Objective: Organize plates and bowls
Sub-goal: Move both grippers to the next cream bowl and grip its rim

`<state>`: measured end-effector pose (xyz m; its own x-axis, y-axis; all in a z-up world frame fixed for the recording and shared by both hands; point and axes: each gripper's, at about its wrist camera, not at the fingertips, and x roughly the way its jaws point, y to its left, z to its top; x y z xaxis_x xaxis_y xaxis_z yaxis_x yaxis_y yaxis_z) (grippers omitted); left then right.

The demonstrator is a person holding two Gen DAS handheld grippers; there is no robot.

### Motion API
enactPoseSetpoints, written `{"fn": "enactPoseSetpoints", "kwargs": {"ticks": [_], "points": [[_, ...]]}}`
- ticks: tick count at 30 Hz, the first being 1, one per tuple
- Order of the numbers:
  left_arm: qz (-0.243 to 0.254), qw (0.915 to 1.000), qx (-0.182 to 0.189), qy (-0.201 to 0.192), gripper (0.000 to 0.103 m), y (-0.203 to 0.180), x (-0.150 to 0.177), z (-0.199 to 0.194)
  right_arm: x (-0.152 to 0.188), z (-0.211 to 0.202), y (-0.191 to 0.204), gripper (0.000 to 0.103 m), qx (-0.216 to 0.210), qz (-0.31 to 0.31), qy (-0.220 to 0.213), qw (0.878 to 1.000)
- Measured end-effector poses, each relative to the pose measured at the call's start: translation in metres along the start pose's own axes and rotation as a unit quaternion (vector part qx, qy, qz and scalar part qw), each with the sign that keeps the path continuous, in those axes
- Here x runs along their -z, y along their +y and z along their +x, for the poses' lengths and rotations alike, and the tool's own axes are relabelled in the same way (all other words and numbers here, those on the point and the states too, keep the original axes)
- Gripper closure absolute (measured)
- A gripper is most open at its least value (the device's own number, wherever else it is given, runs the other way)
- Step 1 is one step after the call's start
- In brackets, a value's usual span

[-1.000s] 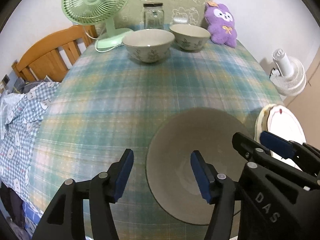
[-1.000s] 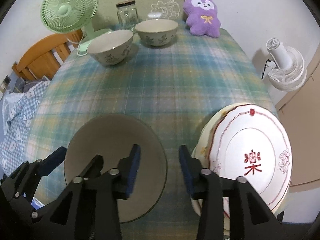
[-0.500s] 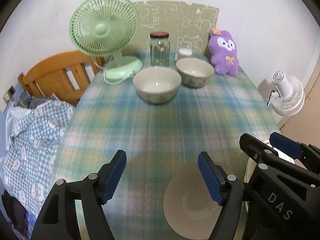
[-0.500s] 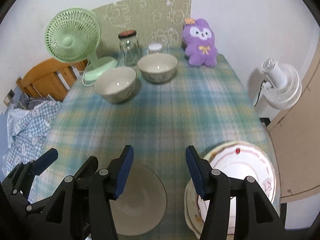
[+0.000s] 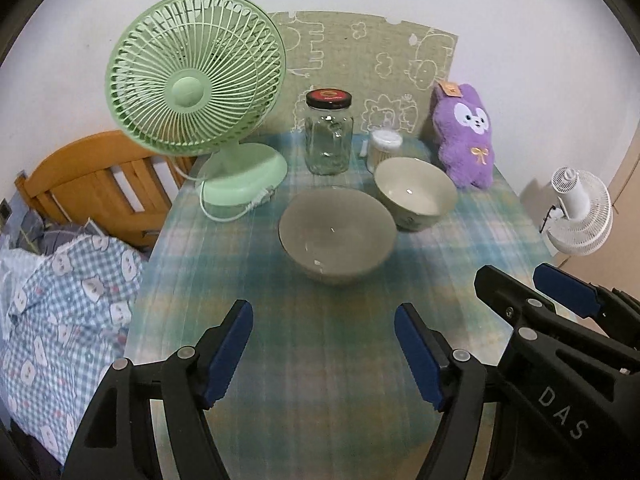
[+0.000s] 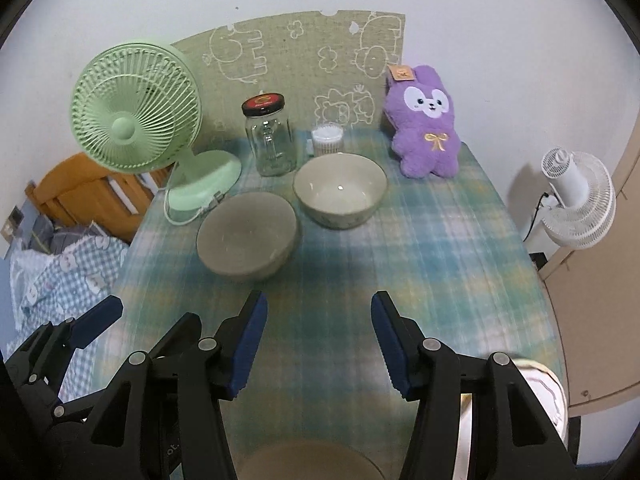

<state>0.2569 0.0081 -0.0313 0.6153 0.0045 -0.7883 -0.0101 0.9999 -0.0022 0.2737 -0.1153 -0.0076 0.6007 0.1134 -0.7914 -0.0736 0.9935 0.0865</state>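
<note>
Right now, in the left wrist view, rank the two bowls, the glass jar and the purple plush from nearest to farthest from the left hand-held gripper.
From the left hand-held gripper, which is open and empty:
1. Nearer bowl, straight ahead at mid-table.
2. Farther bowl, behind it to the right.
3. Glass jar at back centre and purple plush at back right: too close to call.
</note>
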Motion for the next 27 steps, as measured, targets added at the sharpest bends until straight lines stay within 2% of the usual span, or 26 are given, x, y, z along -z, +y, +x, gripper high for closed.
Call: {"fn": "enactPoseSetpoints", "kwargs": {"ticks": [10, 18, 23, 27], "points": [[0.009, 0.9999, 0.008, 0.011, 0.037, 0.027, -0.033, 0.062, -0.038, 0.065, 0.023, 0.045, 0.019, -0.002, 0.016, 1.000], [0.030, 0.9995, 0.000, 0.015, 0.039, 0.037, -0.052, 0.105, -0.051, 0.114, 0.030, 0.045, 0.019, 0.016, 0.028, 0.999], [0.025, 0.9990, 0.018, 0.031, 0.052, 0.041, -0.051, 0.129, -0.050, 0.139, 0.029, 0.046, 0.016, 0.029, 0.042, 0.999], [0.026, 0.9986, 0.028, 0.036, 0.061, 0.042, -0.049, 0.139, -0.048, 0.151, 0.029, 0.052, 0.019, 0.032, 0.049, 0.998]]}}
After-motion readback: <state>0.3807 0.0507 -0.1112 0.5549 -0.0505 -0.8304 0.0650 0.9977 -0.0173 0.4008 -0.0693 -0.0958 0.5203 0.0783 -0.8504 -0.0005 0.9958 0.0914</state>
